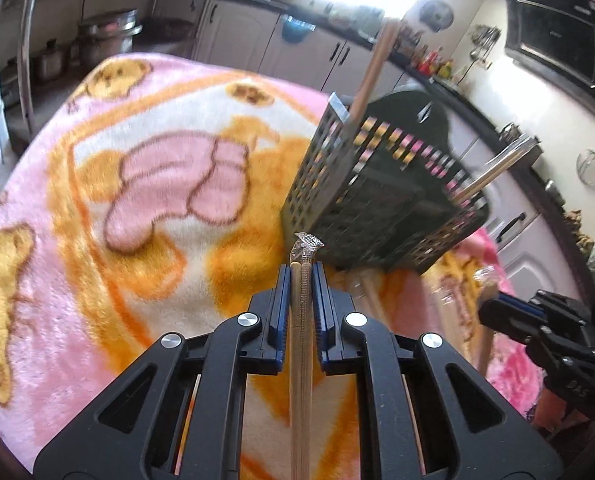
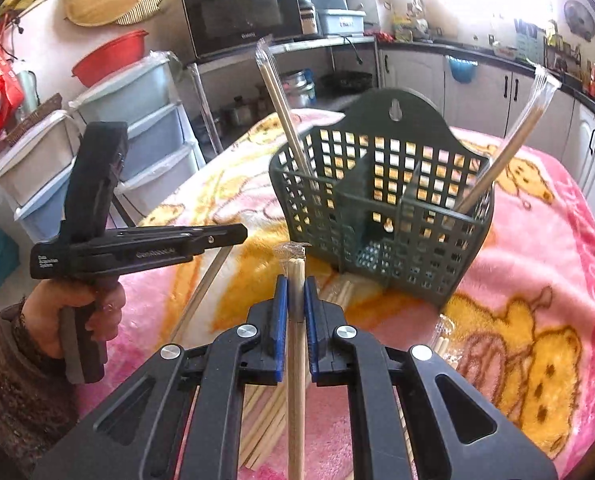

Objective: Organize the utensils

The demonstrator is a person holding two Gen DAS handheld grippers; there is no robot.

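In the left wrist view my left gripper is shut on a plastic-wrapped pair of wooden chopsticks, held above the blanket just short of the dark green utensil basket. In the right wrist view my right gripper is shut on another wrapped pair, in front of the basket. Two wrapped pairs stand tilted in the basket, one in the left compartment and one in the right. My left gripper shows at the left of this view, held by a hand.
The basket stands on a pink and orange plush blanket over the table. Several loose chopsticks lie on the blanket below my right gripper. Plastic drawers stand left of the table, and kitchen cabinets run behind it.
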